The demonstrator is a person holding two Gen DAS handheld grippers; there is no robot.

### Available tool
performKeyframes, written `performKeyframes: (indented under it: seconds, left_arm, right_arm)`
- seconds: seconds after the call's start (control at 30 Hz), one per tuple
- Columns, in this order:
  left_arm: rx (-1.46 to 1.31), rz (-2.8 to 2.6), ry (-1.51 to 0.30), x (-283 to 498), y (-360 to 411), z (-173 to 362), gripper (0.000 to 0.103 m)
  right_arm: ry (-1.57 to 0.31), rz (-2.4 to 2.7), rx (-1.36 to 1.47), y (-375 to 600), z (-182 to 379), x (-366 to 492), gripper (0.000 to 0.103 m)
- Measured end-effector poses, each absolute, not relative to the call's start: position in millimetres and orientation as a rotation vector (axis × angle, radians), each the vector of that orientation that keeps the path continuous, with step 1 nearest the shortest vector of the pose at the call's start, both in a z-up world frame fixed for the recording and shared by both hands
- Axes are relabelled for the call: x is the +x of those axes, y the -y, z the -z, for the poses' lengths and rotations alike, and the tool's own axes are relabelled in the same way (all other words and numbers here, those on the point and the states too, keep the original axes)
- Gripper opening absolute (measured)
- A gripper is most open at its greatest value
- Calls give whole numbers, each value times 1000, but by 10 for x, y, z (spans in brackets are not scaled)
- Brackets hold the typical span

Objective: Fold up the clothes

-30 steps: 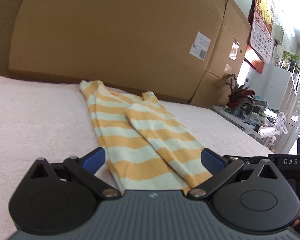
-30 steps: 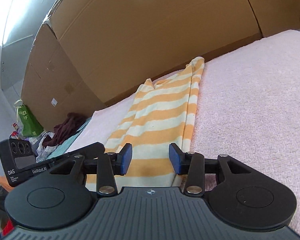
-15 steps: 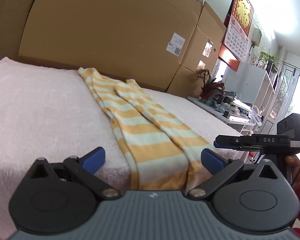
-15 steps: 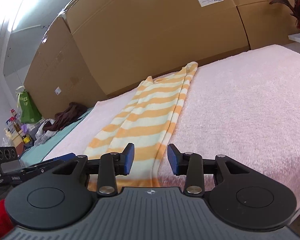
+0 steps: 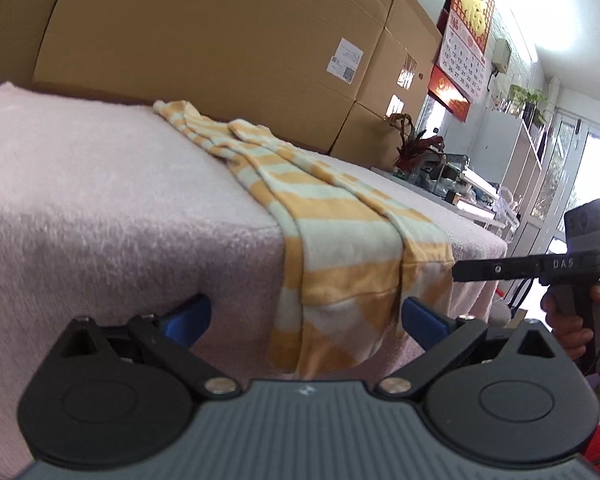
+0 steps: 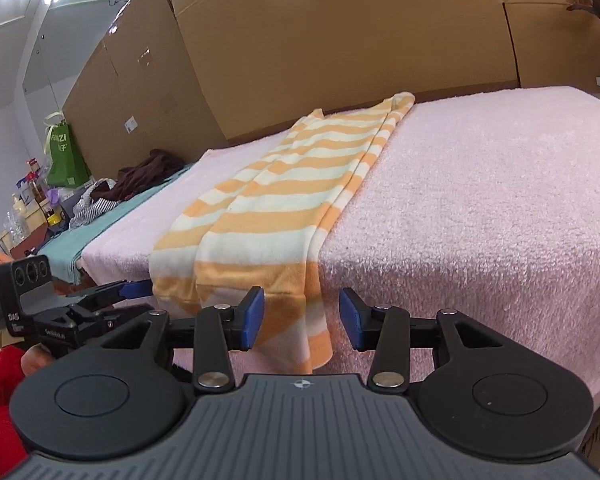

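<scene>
An orange-and-white striped garment point(image 5: 332, 216) point(image 6: 284, 200) lies folded lengthwise on the pink towel-covered table point(image 5: 100, 184) point(image 6: 480, 200). Its hem hangs over the near edge. My left gripper point(image 5: 306, 316) is open wide just in front of that edge, the hanging hem lying between and beyond its blue pads. My right gripper point(image 6: 302, 320) is low at the same edge. Its jaws are opening, and the hem's right corner hangs between the pads without being pressed. In the left wrist view the right gripper point(image 5: 460, 272) reaches in from the right beside the hem. In the right wrist view the left gripper point(image 6: 136, 289) sits at the hem's left side.
Large cardboard boxes point(image 5: 220, 40) point(image 6: 340, 40) line the table's far side. A calendar point(image 5: 466, 28), a plant point(image 5: 414, 148) and shelves stand at the right. Dark clothes point(image 6: 148, 172), a teal cloth point(image 6: 112, 220) and a green bag point(image 6: 64, 152) lie to the left. A person's hand point(image 5: 568, 316) holds the right gripper.
Both grippers have dropped and drawn back from over the table to its near edge, so the hem now shows hanging. The right jaws stand slightly wider.
</scene>
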State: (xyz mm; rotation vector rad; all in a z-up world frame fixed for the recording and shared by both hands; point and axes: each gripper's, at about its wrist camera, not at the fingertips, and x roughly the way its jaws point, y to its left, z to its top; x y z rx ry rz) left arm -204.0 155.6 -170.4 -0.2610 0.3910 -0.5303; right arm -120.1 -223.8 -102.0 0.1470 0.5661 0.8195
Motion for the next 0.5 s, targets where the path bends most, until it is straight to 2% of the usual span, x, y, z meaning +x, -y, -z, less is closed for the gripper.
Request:
performKeyframes:
  seconds: [0.5]
  left_arm:
    - [-139, 734, -478, -1701, -1337, 1715, 99]
  right_arm:
    - [-532, -1052, 153, 2359, 1257, -937, 47]
